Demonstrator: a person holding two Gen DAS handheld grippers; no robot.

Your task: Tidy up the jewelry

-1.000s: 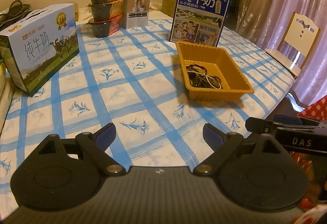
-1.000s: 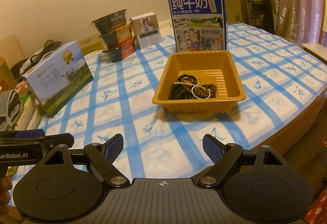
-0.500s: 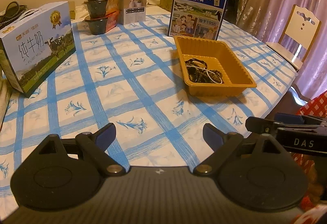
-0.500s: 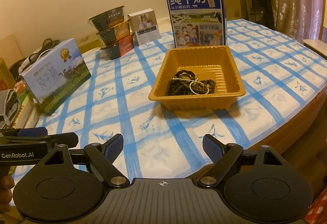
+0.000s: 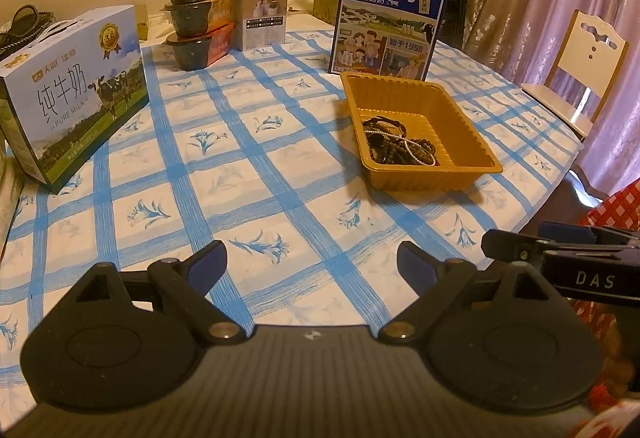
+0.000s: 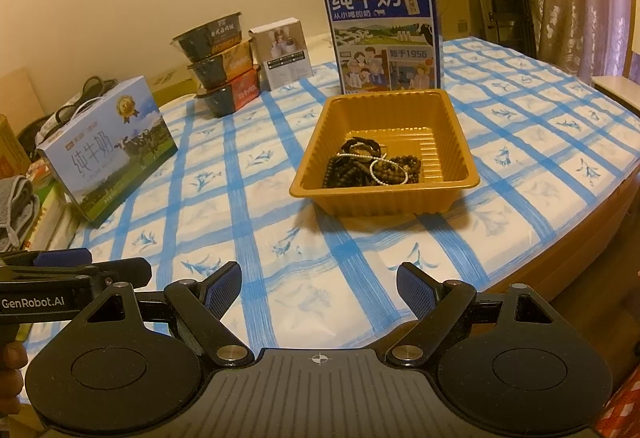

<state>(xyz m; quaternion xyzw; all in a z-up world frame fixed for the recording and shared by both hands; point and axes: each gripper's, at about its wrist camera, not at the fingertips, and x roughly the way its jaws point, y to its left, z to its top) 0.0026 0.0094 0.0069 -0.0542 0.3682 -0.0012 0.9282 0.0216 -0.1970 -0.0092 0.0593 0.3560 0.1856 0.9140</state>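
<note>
An orange plastic tray [image 5: 472, 126] [image 6: 460, 142] stands on the blue-checked tablecloth [image 5: 240, 166] [image 6: 256, 230]. Inside it lies a tangle of dark bead bracelets and a white pearl string [image 5: 400, 146] [image 6: 372, 166]. My left gripper [image 5: 312, 266] hangs open over the near part of the table, well short of the tray, with nothing between its fingers. My right gripper [image 6: 318, 288] is open too and empty, near the table's front edge, the tray ahead of it. Each gripper shows at the edge of the other's view.
A blue milk carton [image 5: 388, 18] [image 6: 384, 34] stands upright just behind the tray. A second milk box [image 5: 72, 90] [image 6: 108, 150] lies at the left. Stacked dark food bowls [image 5: 200, 14] and a small white box [image 5: 264, 14] sit at the back. A wooden chair [image 5: 580, 78] stands at the right.
Both views tilt slightly, so the tray and boxes sit a little higher and farther in frame than a second ago. Both grippers stay open and empty.
</note>
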